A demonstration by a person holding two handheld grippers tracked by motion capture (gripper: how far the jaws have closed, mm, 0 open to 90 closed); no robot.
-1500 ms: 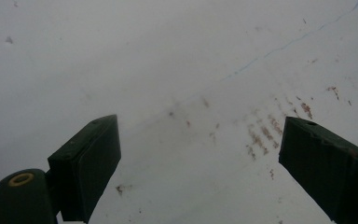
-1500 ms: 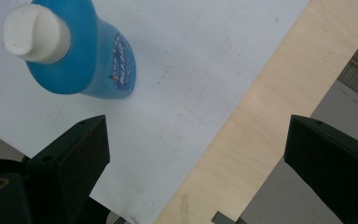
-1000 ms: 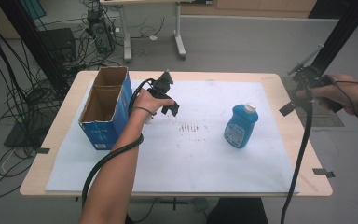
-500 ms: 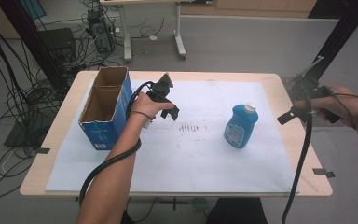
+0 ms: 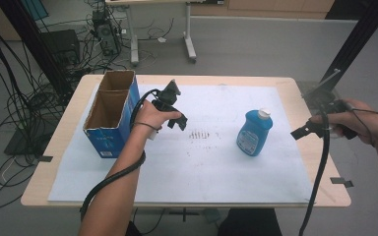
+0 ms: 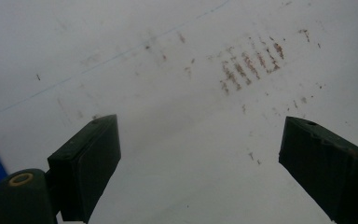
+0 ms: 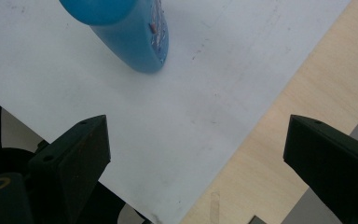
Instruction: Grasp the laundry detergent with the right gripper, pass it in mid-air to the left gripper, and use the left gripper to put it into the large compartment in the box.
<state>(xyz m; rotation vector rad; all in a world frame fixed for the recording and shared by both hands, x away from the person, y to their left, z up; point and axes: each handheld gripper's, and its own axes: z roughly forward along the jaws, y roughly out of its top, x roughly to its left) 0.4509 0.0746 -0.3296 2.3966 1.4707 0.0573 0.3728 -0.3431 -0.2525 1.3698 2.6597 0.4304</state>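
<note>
Cardboard comes first at the left: an open box [image 5: 107, 115], blue on its outer walls and brown inside, stands near the far left corner of the worktop [image 5: 69, 120], on the left edge of the white sheet [image 5: 187, 167] that covers most of the wooden top. It has two compartments, one behind the other, and both look bare inside.

Just right of the box, the left gripper [image 5: 176, 119] hangs over the sheet in the person's left hand [image 5: 150, 115], its cable looping back along the forearm. In the left gripper view its two black jaws stand wide apart with nothing between them, only white sheet below. Ahead of them lies a patch of short brown marks [image 6: 249, 63], which the high view places near the middle of the sheet [image 5: 200, 133].

Further right, the blue bottle [image 5: 254, 132] with its white cap [image 5: 263, 113] stands upright on the sheet, right of centre and well apart from the box. In the right gripper view its blue body [image 7: 130, 32] shows at the top, beyond the jaws and clear of them.

At the right edge of the worktop, the right gripper [image 5: 301, 132] is held in the person's right hand [image 5: 359, 123], pointing towards the bottle from beside it without touching. Its jaws are also spread wide and hold nothing; below them are the sheet's right edge and bare wood [image 7: 279, 140].
</note>
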